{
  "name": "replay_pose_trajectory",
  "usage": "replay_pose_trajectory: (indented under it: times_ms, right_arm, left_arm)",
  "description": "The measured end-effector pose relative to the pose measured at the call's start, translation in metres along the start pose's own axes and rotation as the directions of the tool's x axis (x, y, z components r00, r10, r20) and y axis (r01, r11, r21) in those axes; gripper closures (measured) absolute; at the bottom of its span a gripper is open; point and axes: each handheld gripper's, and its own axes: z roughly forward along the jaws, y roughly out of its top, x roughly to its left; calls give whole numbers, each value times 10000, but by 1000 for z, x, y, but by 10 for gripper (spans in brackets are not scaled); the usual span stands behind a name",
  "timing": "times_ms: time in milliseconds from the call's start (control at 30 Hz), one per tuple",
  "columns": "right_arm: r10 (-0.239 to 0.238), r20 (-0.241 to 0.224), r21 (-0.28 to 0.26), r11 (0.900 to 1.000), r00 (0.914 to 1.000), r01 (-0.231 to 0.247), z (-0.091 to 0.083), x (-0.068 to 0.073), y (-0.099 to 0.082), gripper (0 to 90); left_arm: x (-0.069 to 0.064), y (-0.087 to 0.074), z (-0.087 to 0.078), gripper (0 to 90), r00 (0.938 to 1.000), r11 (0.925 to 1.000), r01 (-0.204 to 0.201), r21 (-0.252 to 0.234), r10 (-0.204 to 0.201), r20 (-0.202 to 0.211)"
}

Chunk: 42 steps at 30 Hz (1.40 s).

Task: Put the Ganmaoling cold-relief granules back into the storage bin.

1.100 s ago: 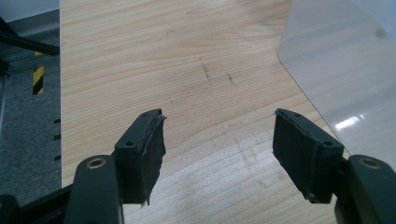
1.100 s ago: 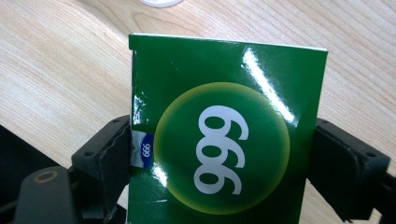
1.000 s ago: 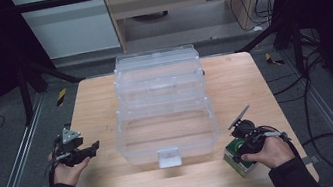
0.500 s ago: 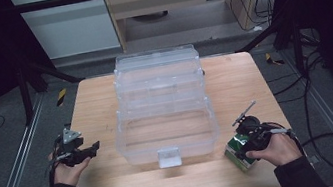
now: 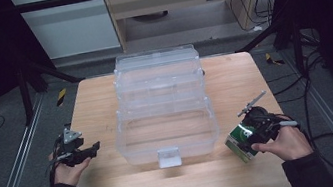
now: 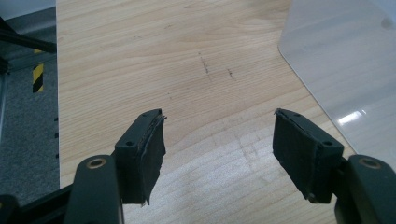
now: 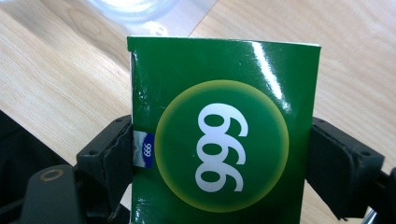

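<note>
Green box (image 5: 240, 143): one small carton, pinched in the right gripper (image 5: 243, 142) near the table's front right corner, just right of the clear bin.
High view, table (image 5: 233, 78): one light wooden top bearing one clear plastic bin (image 5: 164, 106), stepped in three tiers, with a white latch at its near wall.
High view, hands: two; the left hand (image 5: 68, 170) holds the left gripper (image 5: 93, 148) at the front left, apart from the bin.
Left gripper view: two black pads (image 6: 306, 149) spread wide over bare wood, nothing between them; one clear corner of the bin at upper right.
Right gripper view: two jaws press the green box's (image 7: 224, 135) two sides; its face shows one yellow-ringed circle with white "999", read upside down; wood lies behind.
</note>
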Motion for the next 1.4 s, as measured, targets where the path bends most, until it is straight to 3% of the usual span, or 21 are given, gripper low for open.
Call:
replay_pose_trajectory:
  times_ms: [367, 600, 767, 1033, 1400]
  right_arm:
    - [-39, 321, -808, 9967, 9995, 65, -34, -4, 18, 174]
    - [-476, 479, -1072, 9928, 9977, 525, -48, -2, 36, 176]
    - [-782, 340, -1147, 9900, 9964, 816, -54, 0, 50, 177]
    - [-1152, 499, -1264, 9846, 9921, 1207, -62, -4, 73, 178]
    - [-1875, -197, -1237, 9752, 9821, 1837, -53, -2, 100, 179]
  left_arm:
    - [0, 0, 0, 334, 10000, 10000, 0, -1, 0, 0]
    - [0, 0, 0, 334, 10000, 10000, -21, 7, 21, -2]
    - [0, 0, 0, 334, 10000, 10000, -14, 6, 14, -19]
    - [0, 0, 0, 334, 10000, 10000, -21, 16, 21, -11]
    - [0, 0, 0, 334, 10000, 10000, -39, 18, 39, -16]
